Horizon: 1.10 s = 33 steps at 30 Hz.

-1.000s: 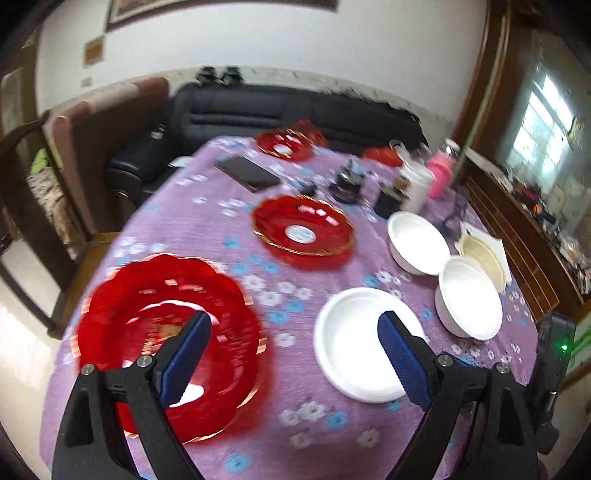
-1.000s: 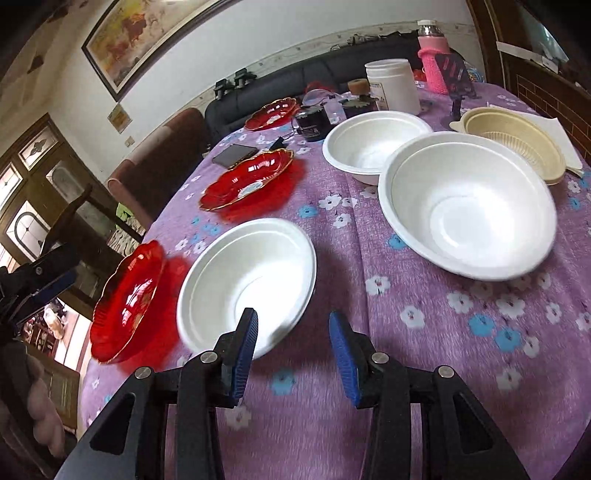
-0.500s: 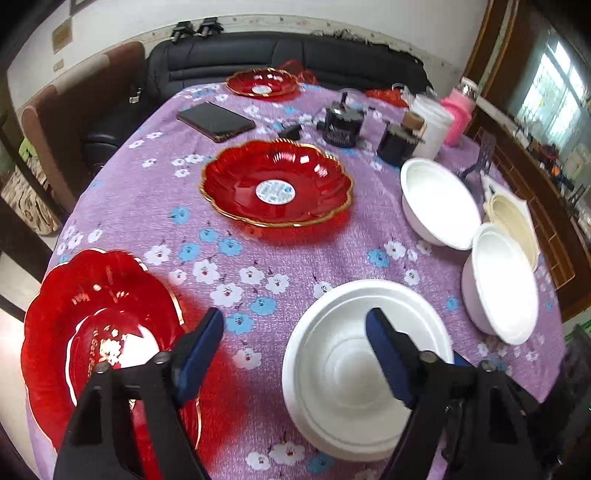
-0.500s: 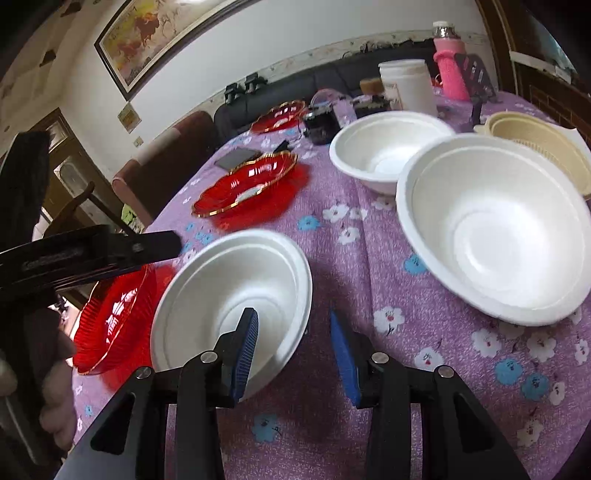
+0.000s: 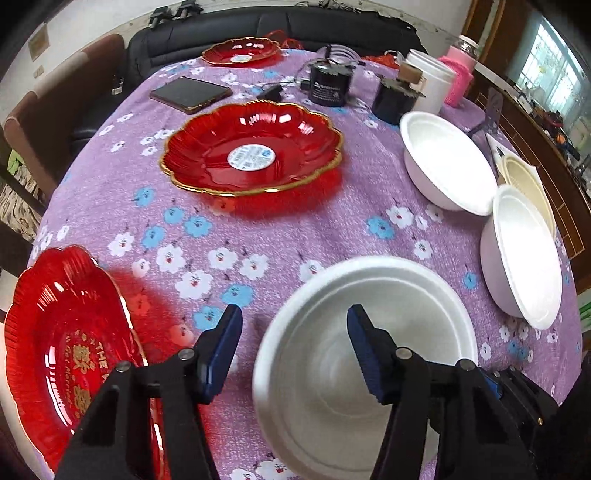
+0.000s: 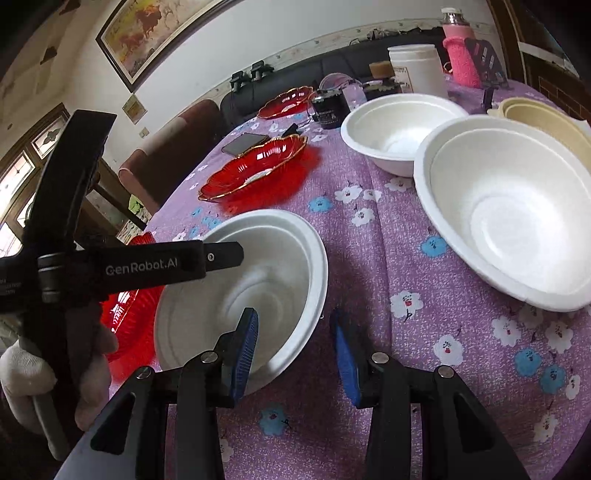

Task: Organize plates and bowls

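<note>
A white foam bowl (image 5: 332,325) sits at the near edge of the purple flowered tablecloth (image 5: 280,229). My left gripper (image 5: 293,347) straddles its left rim, one finger outside and one inside. The jaws are closing and the pads are clear of the rim. My right gripper (image 6: 295,343) straddles the same bowl (image 6: 236,288) at its right rim, open, with a small gap at the outer pad. Two more white bowls (image 6: 509,210) (image 6: 399,129) stand to the right. Red scalloped plates lie near left (image 5: 70,354), mid-table (image 5: 251,151) and at the far end (image 5: 240,51).
A beige bowl (image 5: 524,181) sits behind the right-hand white bowls. A phone (image 5: 190,94), black jars (image 5: 328,86), a white tub (image 5: 430,86) and a pink bottle (image 5: 458,81) crowd the far side. A gloved hand (image 6: 22,373) holds the left gripper. A sofa (image 5: 332,26) stands beyond.
My left gripper came down and to the right, from over the near red plate to the white bowl, and its jaws narrowed. The right gripper stayed at the bowl's rim.
</note>
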Each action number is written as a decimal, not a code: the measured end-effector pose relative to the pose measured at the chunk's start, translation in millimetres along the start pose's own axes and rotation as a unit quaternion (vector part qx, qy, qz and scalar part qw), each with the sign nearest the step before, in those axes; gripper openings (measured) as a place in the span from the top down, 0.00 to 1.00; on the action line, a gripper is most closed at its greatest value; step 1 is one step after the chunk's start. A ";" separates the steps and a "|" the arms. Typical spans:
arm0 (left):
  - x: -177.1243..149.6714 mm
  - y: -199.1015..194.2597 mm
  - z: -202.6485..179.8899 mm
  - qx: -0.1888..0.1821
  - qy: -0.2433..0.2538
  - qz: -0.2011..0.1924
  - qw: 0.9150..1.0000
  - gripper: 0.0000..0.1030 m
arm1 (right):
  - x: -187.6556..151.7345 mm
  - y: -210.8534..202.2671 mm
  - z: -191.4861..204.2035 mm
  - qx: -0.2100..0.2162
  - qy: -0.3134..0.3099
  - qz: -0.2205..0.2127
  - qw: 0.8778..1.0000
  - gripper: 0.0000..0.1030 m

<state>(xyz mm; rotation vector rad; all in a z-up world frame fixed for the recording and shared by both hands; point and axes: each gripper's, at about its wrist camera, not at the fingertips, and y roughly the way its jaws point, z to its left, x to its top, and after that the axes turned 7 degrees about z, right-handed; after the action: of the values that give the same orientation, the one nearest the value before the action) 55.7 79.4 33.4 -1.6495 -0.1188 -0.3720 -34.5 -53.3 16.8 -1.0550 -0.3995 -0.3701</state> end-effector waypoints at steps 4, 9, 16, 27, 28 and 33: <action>-4.8 3.0 -9.4 0.009 0.008 0.005 1.000 0.72 | -0.7 1.3 -2.3 0.004 0.004 0.001 1.000 0.60; -13.9 -7.4 -9.1 0.011 -0.017 -0.011 1.000 0.77 | -1.5 1.3 -6.7 -0.004 0.012 0.001 1.000 0.73; -30.5 -34.8 -12.4 0.016 -0.031 -0.048 0.998 0.78 | -2.4 -10.2 -10.8 0.011 0.020 -0.023 0.999 0.81; -43.4 -41.6 -15.8 0.019 -0.033 -0.062 0.997 0.78 | -1.6 -16.7 -10.9 0.012 0.024 -0.037 0.999 0.83; -43.8 -40.2 -15.7 0.020 -0.034 -0.061 0.997 0.78 | -1.5 -16.7 -10.6 0.012 0.024 -0.037 0.999 0.83; -46.8 -37.1 -11.9 0.011 -0.043 -0.056 0.997 0.78 | -1.3 -17.8 -9.2 0.005 0.018 -0.040 0.999 0.83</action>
<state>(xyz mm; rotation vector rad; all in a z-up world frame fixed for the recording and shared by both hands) -1.2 78.7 55.0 -1.6416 -0.2799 -0.3829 -42.9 -69.3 25.7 -1.0234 -0.4116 -0.4588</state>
